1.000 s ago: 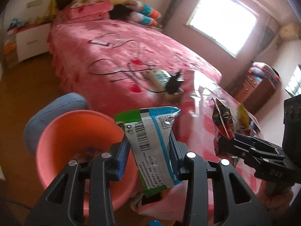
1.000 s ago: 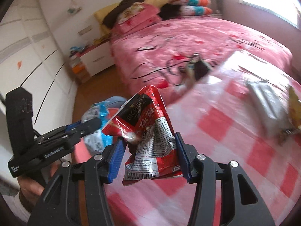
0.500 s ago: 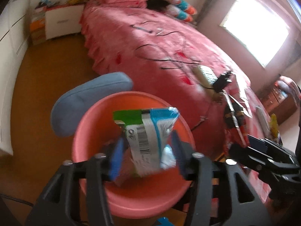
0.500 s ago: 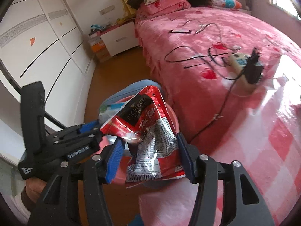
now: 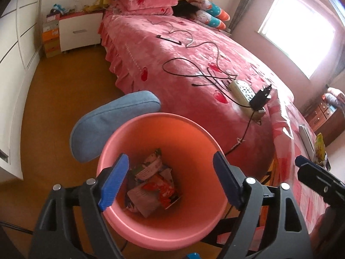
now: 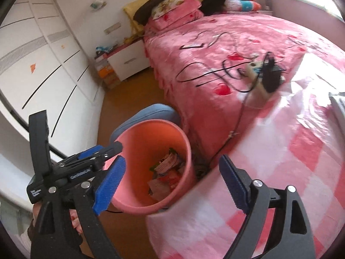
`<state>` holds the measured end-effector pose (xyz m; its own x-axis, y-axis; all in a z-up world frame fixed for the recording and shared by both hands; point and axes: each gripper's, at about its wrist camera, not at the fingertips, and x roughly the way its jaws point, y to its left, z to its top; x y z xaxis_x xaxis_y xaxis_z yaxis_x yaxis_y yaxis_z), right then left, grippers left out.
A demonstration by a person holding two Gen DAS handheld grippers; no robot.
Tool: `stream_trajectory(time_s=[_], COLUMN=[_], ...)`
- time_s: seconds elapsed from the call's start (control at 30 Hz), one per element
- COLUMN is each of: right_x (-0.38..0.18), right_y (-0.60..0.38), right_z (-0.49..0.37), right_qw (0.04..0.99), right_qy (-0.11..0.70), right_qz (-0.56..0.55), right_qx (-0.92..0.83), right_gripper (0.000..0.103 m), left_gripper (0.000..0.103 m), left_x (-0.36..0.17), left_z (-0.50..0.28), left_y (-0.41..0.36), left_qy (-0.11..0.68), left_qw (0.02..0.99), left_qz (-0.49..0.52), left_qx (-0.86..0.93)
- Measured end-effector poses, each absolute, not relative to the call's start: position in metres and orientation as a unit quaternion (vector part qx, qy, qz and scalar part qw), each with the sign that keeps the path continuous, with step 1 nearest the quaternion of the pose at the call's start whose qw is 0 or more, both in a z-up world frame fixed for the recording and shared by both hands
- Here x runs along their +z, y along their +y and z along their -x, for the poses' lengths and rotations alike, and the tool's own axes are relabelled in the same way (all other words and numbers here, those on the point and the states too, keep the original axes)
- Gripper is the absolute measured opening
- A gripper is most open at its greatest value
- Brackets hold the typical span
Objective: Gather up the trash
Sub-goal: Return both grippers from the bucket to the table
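A pink bin (image 5: 159, 235) stands on the floor by the bed; it also shows in the right wrist view (image 6: 189, 151). Several crumpled wrappers (image 5: 154, 185) lie at its bottom, also seen from the right wrist (image 6: 167, 172). My left gripper (image 5: 170, 181) is open and empty right above the bin. My right gripper (image 6: 172, 183) is open and empty, above the bin's near side and the table corner. The left gripper's tip (image 6: 99, 151) shows in the right wrist view at the bin's rim. A yellow wrapper (image 5: 320, 144) lies on the table at the far right.
A blue chair back (image 5: 114, 123) is behind the bin. A checked pink tablecloth (image 6: 280, 172) covers the table on the right. The pink bed (image 5: 183, 49) carries cables, a power strip (image 5: 242, 90) and a black charger (image 5: 262, 97). A white nightstand (image 5: 79, 30) stands far back.
Both grippers have opened. The green and blue wrapper has left my left gripper and the red wrapper my right one. Both grippers moved over the bin.
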<state>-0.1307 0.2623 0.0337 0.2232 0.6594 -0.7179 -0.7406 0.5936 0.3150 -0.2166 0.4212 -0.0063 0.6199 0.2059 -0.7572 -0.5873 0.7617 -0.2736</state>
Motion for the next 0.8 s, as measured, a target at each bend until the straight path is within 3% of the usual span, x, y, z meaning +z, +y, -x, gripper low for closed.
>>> stream_trajectory(time_s=[0.8], right_x=[0.033], right_y=[0.154], right_z=[0.122], right_qw=[0.832], right_qy=[0.407], right_qz=[0.03], right_qx=[0.377], right_gripper=[0.092], left_gripper=[0.082], left_x=[0.03], left_z=[0.184], left_y=[0.331], left_qy=[0.388], left_qw=[0.889], left_qz=[0.173], left_qx=[0.169])
